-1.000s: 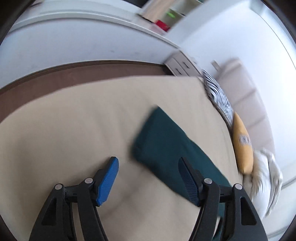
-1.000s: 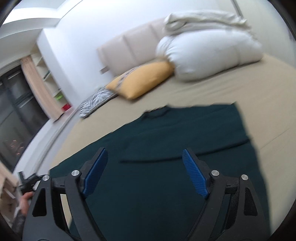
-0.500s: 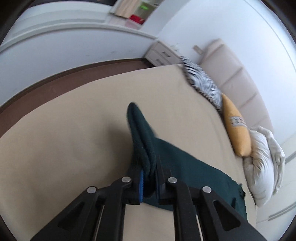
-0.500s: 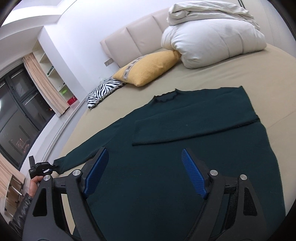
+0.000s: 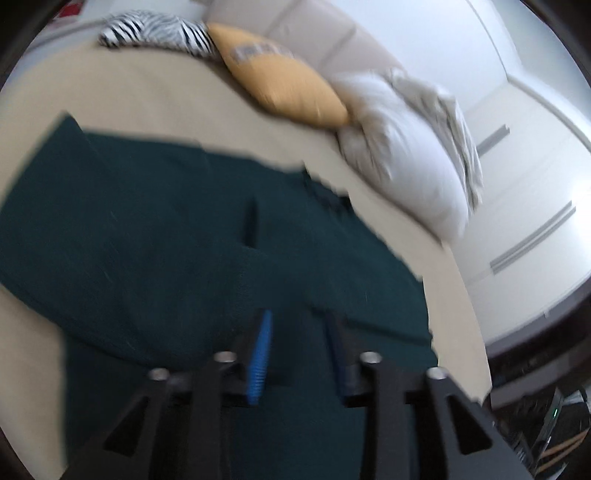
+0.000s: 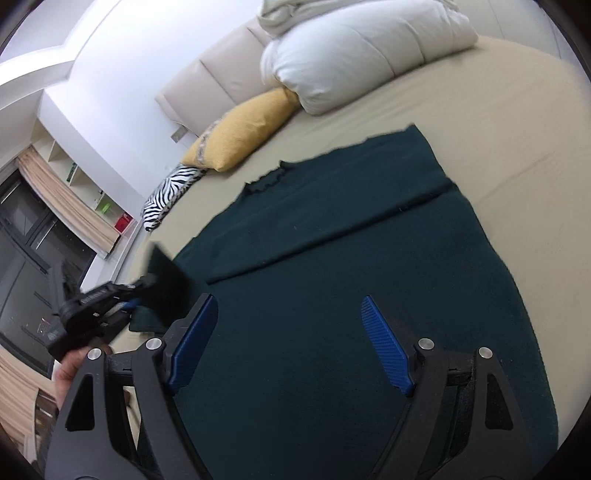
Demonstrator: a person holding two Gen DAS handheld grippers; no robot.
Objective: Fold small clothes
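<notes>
- Left wrist view, blurred: the left hand-held gripper (image 5: 297, 332) sits low in the frame over the sweater (image 5: 147, 240).
- Its jaws stand partly apart and have just been opening. No cloth shows between the pads in this view, though the blur leaves that unsure.
- The sweater is dark green and spread on the beige bed (image 5: 129, 92). A sleeve (image 5: 184, 266) lies folded across the body, and the collar (image 5: 328, 195) points toward the pillows.
- Beyond the sweater, along the headboard (image 5: 314, 40), lie a zebra cushion (image 5: 155, 31), a yellow cushion (image 5: 284, 88) and a white pillow (image 5: 406, 173) with a folded blanket (image 5: 447, 122) on it.
- Right wrist view, sharp: the right hand-held gripper (image 6: 288, 325) hovers over the lower body of the sweater (image 6: 351, 277) with its jaws wide apart and nothing between the blue pads.
- The sweater lies flat on the bed (image 6: 517, 110), collar (image 6: 267, 181) toward the cushions. One sleeve is folded across the chest, its lower edge a straight line from the right side to the middle.
- At the left edge the left hand-held gripper (image 6: 144, 288) appears, held by a hand (image 6: 72, 369). The cuff (image 6: 166, 280) of the other sleeve sits at its tips, raised off the bed. Whether the pads press on it I cannot tell.
- Farther back are the yellow cushion (image 6: 243, 133), zebra cushion (image 6: 170, 192), white pillow (image 6: 351, 55) and headboard (image 6: 214, 74).
</notes>
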